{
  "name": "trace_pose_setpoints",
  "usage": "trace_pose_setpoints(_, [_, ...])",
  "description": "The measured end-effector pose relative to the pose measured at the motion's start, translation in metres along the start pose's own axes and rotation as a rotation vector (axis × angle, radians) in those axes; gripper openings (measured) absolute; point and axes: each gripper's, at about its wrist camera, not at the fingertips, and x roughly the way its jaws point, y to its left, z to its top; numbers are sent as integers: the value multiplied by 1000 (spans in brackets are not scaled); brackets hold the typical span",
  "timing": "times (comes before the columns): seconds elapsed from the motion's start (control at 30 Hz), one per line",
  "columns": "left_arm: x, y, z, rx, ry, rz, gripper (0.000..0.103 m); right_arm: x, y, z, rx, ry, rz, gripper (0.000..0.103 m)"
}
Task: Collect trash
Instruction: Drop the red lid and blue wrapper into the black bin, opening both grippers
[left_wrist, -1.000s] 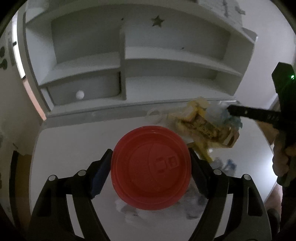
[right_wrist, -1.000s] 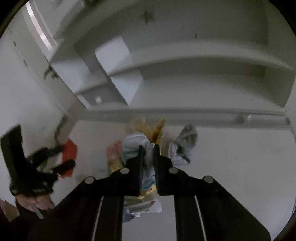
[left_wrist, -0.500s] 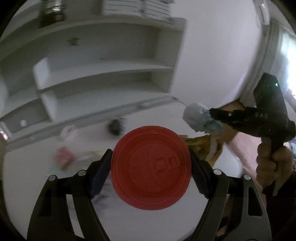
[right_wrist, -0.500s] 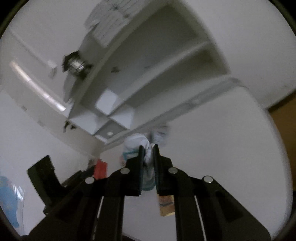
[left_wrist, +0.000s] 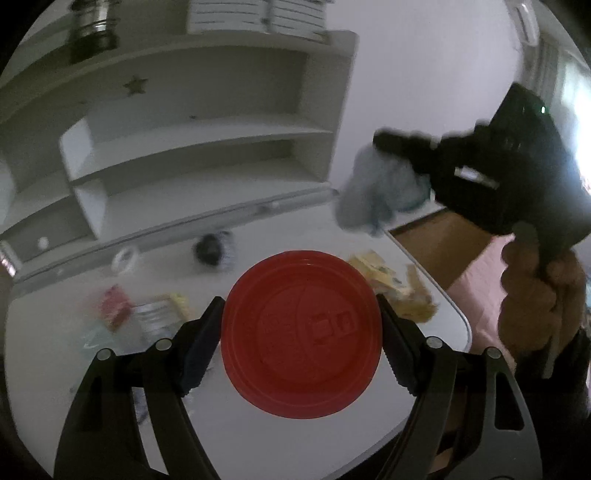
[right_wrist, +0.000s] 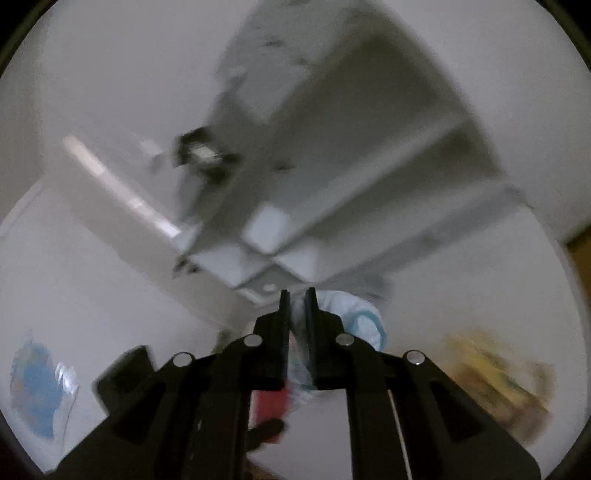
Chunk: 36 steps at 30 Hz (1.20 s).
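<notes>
1. Left gripper (left_wrist: 301, 325) is spread wide, its two pads pressed against the rim of a red plastic lid (left_wrist: 301, 334). The lid fills the lower middle of the left wrist view and is held clear above the white desk (left_wrist: 258, 435).
2. Right gripper (right_wrist: 297, 301) has its jaws almost together, pinching a pale crumpled mask (right_wrist: 354, 317) with a blue ear loop. The bundle bulges out at the 2 o'clock side of the fingertips.
3. From the left camera, that same gripper (left_wrist: 384, 142) sits at 2 o'clock, blurred, with the mask (left_wrist: 376, 195) hanging off its tip in the air.
4. A hand (left_wrist: 535, 291) grips the black handle at 3 o'clock.
5. On the desk, yellow wrappers (left_wrist: 402, 291) lie just at 2 o'clock of the lid, near the desk's right edge.
6. At 9 o'clock of the lid, a red packet (left_wrist: 114, 302) and a clear crumpled wrapper are too smeared to name further.
7. A dark round thing (left_wrist: 208, 249) rests at 11 o'clock, near the shelf unit (left_wrist: 207, 147).
</notes>
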Motion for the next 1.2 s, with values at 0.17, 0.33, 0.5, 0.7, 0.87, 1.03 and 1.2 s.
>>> trace_pose_setpoints(0.17, [-9,13,0,-7,1,27,77,1,23,-2,-165,17,-163,7])
trace_pose_setpoints(0.33, [6,-1,-1,23,27,-18,77,-42,-14,-24,-147,14,-301,7])
trace_pose_setpoints(0.5, [32,-73,-4,128,68,-155,77,-144,-54,-60,-102,-69,-497,7])
trace_pose_setpoints(0.7, [64,-204,-24,329,117,-365,77,-261,-116,-121,28,-137,-757,7])
trace_pose_setpoints(0.87, [117,-314,-72,496,228,-528,77,-326,-191,-185,189,-141,-903,7])
trace_pose_setpoints(1.03, [191,-375,-136,608,377,-564,77,-346,-269,-242,333,-107,-964,7])
trace_pose_setpoints(1.2, [256,-396,-186,671,446,-538,78,-343,-340,-289,432,-47,-986,7])
